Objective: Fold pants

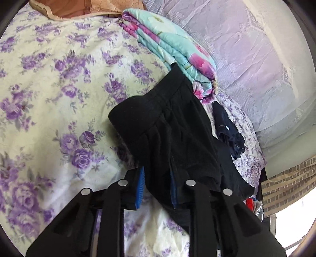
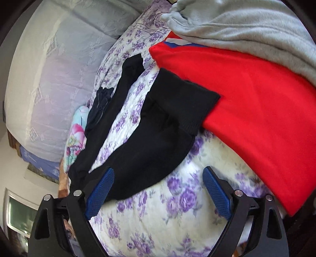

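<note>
Black pants (image 1: pixel 169 126) lie on a bed with a purple-flowered cover (image 1: pixel 49 98); their elastic waistband is raised toward the middle of the left wrist view. My left gripper (image 1: pixel 157 178) is shut on the near edge of the pants, with black cloth pinched between its blue pads. In the right wrist view a leg of the pants (image 2: pixel 158 128) runs across the cover, and its ribbed cuff rests against a red garment (image 2: pixel 256 110). My right gripper (image 2: pixel 159 172) stands open just above the cover. The leg's edge lies over its left finger, and the pads press on nothing.
A folded teal and pink quilt (image 1: pixel 173 45) sits behind the pants, and a small dark navy garment (image 1: pixel 227 128) lies beside them. A grey fleece (image 2: pixel 246 25) tops the red garment. White lace netting (image 1: pixel 246 49) hangs along the bed's far side. A brown pillow (image 1: pixel 79 8) lies at the head.
</note>
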`<state>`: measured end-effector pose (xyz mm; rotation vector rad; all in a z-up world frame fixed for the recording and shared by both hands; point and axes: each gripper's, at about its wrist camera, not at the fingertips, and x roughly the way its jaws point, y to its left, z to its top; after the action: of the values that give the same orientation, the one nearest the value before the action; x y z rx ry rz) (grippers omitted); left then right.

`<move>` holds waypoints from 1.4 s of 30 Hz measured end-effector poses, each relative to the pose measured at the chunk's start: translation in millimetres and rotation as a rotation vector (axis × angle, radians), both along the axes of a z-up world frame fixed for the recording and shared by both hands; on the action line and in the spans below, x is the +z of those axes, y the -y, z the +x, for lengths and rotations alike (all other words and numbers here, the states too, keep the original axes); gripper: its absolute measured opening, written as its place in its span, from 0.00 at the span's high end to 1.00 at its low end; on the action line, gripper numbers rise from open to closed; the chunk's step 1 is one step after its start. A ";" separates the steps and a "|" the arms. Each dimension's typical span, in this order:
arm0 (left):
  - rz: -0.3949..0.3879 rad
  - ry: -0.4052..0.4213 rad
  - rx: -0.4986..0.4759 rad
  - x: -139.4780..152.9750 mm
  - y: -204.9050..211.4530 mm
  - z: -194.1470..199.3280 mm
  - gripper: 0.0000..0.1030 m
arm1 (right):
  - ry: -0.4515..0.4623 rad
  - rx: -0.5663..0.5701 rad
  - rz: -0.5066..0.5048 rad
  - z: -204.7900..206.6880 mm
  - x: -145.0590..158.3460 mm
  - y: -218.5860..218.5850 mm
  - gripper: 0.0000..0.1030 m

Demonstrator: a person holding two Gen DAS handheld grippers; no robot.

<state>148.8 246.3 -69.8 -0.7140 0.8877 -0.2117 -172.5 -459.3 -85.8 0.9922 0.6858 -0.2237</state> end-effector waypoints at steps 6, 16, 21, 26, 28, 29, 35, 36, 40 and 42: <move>0.043 0.069 0.049 49.1 -15.1 -2.4 0.83 | 0.070 0.106 -0.007 74.6 23.3 15.3 0.95; 0.121 0.039 -0.011 53.2 3.4 -35.0 0.29 | 0.309 0.195 -0.131 131.7 138.4 13.2 0.96; 0.002 -0.111 0.005 -9.4 -4.5 -21.0 0.26 | 0.285 0.138 -0.115 101.0 133.1 30.1 0.96; -0.066 -0.106 0.035 -19.7 -3.7 11.9 0.26 | 0.231 0.090 -0.059 78.0 117.6 46.2 0.96; -0.071 -0.106 0.019 -19.1 2.1 25.4 0.34 | 0.218 0.084 -0.058 77.7 112.8 49.1 0.96; -0.079 -0.126 0.015 -21.4 5.1 33.6 0.47 | 0.215 0.083 -0.055 76.5 110.1 48.3 0.96; -0.137 -0.101 -0.016 -1.5 13.3 40.7 0.92 | 0.187 0.097 -0.044 102.3 111.9 53.4 0.96; -0.151 -0.072 -0.016 14.3 11.0 40.5 0.92 | 0.185 0.109 -0.040 113.2 118.4 55.6 0.96; -0.169 0.016 -0.001 86.3 0.8 45.2 0.92 | 0.256 0.119 -0.043 150.3 160.7 66.1 0.96; -0.128 0.092 0.008 129.2 -3.3 38.8 0.92 | 0.303 0.118 -0.056 157.0 177.5 66.6 0.96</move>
<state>187.6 249.6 59.4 -0.8202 0.7887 -0.2939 -15.5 -526.0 91.6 0.9053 0.4562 0.0121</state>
